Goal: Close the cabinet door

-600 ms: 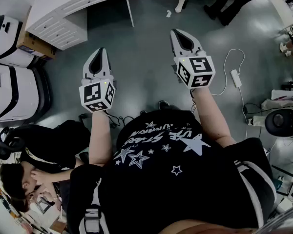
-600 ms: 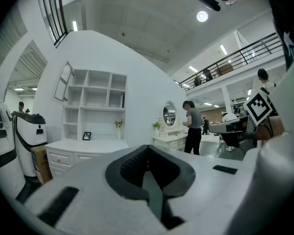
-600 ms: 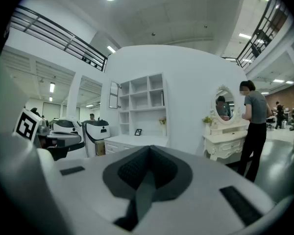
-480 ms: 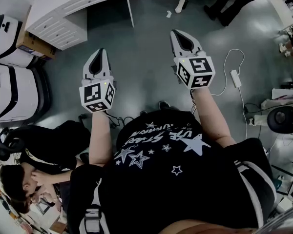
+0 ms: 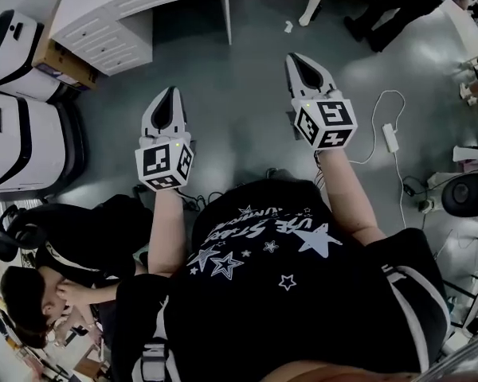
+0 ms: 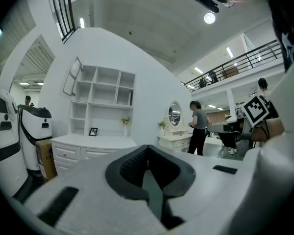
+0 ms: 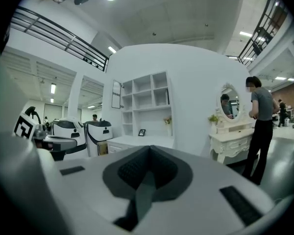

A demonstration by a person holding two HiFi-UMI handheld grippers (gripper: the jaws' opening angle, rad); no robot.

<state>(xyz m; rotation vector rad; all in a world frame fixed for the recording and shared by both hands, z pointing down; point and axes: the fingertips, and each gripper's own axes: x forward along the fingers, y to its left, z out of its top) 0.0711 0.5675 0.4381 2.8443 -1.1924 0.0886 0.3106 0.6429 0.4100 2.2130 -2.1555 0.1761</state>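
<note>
White claws: my left claw (image 5: 170, 94) and right claw (image 5: 296, 59) are held out level, side by side and apart, above the grey floor (image 5: 239, 146).
Left claw: closed, pads pressed together, nothing between them.
Right claw: closed as well, and empty.
Cabinet door: a thin framed panel (image 6: 72, 77) swung out from the top left corner of a white shelf unit (image 6: 105, 99). It sits at about 10 o'clock in the left gripper view. In the right gripper view the same door (image 7: 116, 94) sits at about 11 o'clock.
Base: the shelf unit stands on a white tabletop with drawers (image 5: 103, 22), at 11 o'clock from my claws in the head view.
Gap: the door is well apart from both claws, and nothing touches it.
Step in hand: as I judge it, this is the approach and the closing has not begun.
Doing it well: I should walk in towards 11 o'clock and raise one claw, because the door hangs high. I should keep that claw closed, lay its tip flat on the door's outer face near the free edge, and push slowly until the door sits flush. I cannot tell which edge carries the hinge.
Hazards: white machines (image 5: 16, 142) stand at 9 o'clock, and a power strip (image 5: 390, 137) lies on the floor at 3 o'clock.
</note>
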